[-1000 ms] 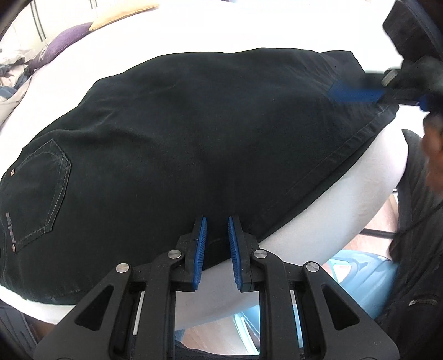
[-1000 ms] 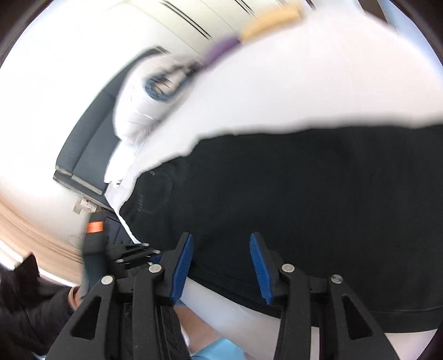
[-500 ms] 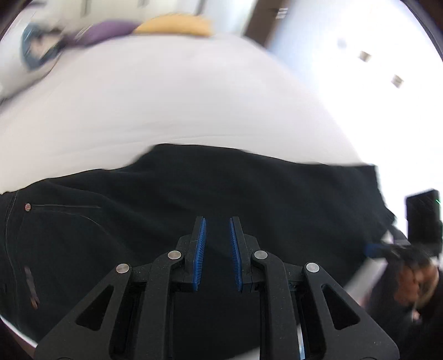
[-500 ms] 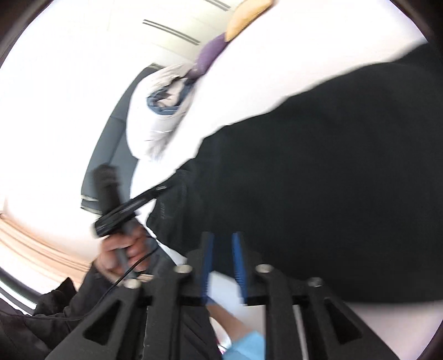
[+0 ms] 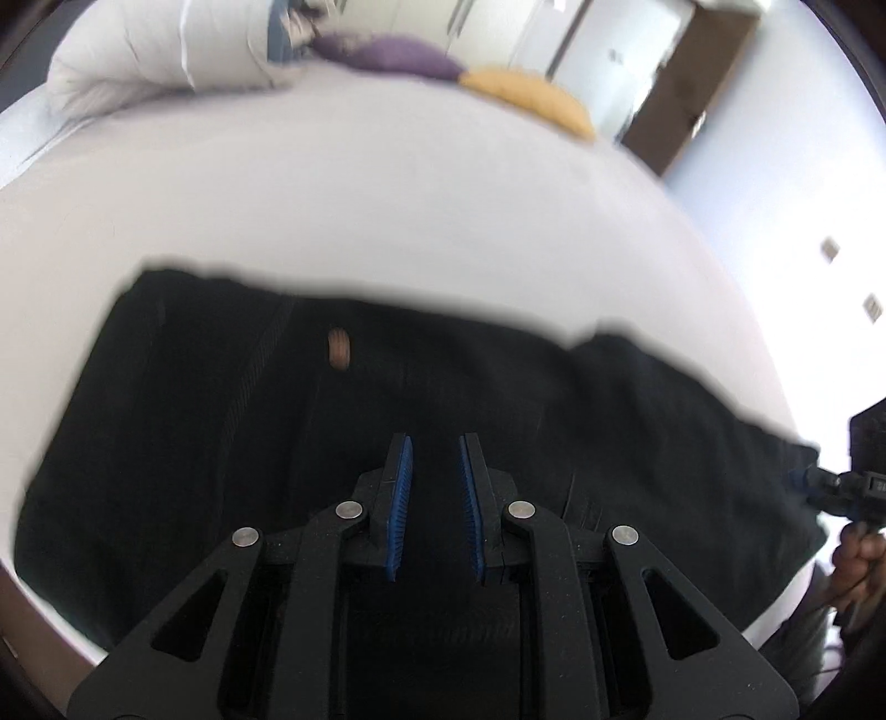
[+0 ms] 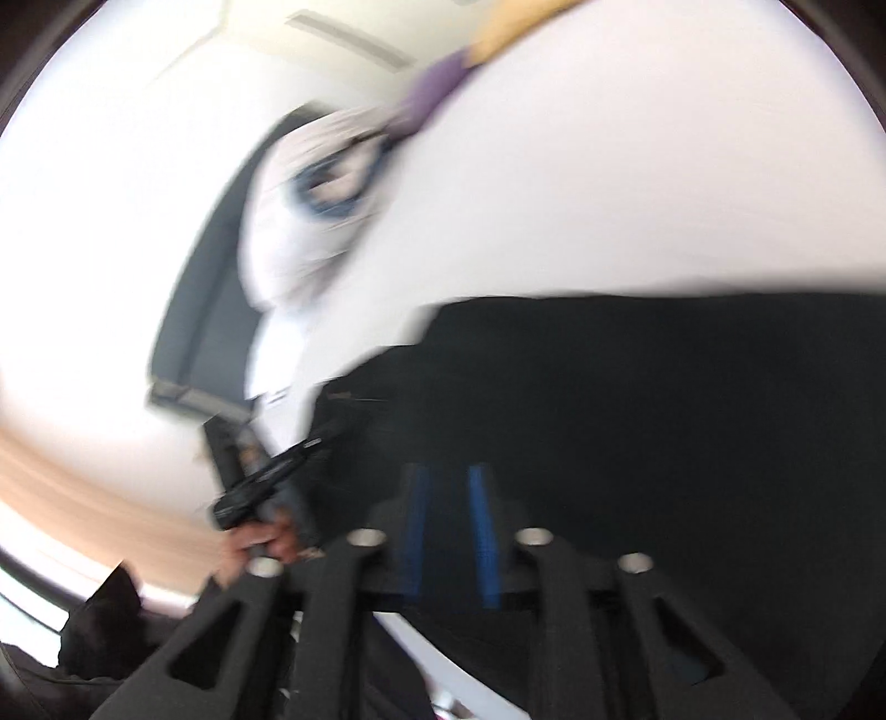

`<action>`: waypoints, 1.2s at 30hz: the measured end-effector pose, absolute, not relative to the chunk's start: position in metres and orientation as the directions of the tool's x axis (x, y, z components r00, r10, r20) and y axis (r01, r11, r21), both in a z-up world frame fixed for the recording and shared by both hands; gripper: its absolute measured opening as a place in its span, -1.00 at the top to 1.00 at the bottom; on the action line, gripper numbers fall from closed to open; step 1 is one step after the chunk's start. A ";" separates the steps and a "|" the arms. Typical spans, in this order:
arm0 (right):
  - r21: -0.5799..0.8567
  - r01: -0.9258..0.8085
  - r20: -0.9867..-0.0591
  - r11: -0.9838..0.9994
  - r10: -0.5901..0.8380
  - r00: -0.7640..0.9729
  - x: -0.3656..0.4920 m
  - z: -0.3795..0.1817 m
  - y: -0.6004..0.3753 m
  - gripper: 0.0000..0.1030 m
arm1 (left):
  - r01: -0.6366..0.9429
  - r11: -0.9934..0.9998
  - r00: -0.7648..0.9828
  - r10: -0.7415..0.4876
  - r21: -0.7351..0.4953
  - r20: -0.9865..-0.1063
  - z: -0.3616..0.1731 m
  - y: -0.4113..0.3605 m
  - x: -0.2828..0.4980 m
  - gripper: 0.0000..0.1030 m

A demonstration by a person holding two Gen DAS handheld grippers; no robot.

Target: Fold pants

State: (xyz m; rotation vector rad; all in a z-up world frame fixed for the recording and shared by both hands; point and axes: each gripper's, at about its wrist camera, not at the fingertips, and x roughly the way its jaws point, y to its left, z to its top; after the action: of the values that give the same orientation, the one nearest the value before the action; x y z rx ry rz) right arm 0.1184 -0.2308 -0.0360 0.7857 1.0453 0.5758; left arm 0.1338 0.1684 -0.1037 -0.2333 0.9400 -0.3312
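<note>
The black pants lay flat as a broad dark band across the near part of the white bed, their near edge at the mattress edge; a small brown button or rivet showed on the upper layer. Judged from the doubled outline and the offset edge at the right, at least one fold appeared made, with a further fold across the length probably still to do. The left gripper hovered over the fabric's near middle, its blue pads narrowly apart with nothing between them. The right gripper, blurred, hung over the near edge of the pants with its jaws opening; no cloth could be seen pinched between them. Beyond the pants, a white duvet, a purple pillow and a yellow pillow lay at the far end.
</note>
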 end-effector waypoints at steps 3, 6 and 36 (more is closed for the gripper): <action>0.843 -0.104 -0.467 0.528 0.814 0.345 0.171 -0.050 -0.169 0.28 | 0.171 0.925 0.549 -0.376 -0.340 -0.747 -0.100 0.172 0.153 0.68; 0.884 -0.044 -0.434 0.466 0.852 0.292 0.216 -0.089 -0.112 0.28 | 0.136 0.954 0.478 -0.300 -0.269 -0.826 -0.131 0.172 0.172 0.68; 0.779 0.410 -0.472 0.475 0.013 0.881 -0.133 -0.006 -0.477 0.37 | 0.043 0.964 0.518 -0.245 -0.261 -0.819 -0.083 0.170 0.166 0.68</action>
State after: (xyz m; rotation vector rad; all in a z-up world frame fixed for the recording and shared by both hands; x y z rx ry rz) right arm -0.1334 -0.4771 -0.0056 1.0568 0.4501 -0.2532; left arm 0.1656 0.1698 -0.0835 -0.2183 1.0131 -0.1746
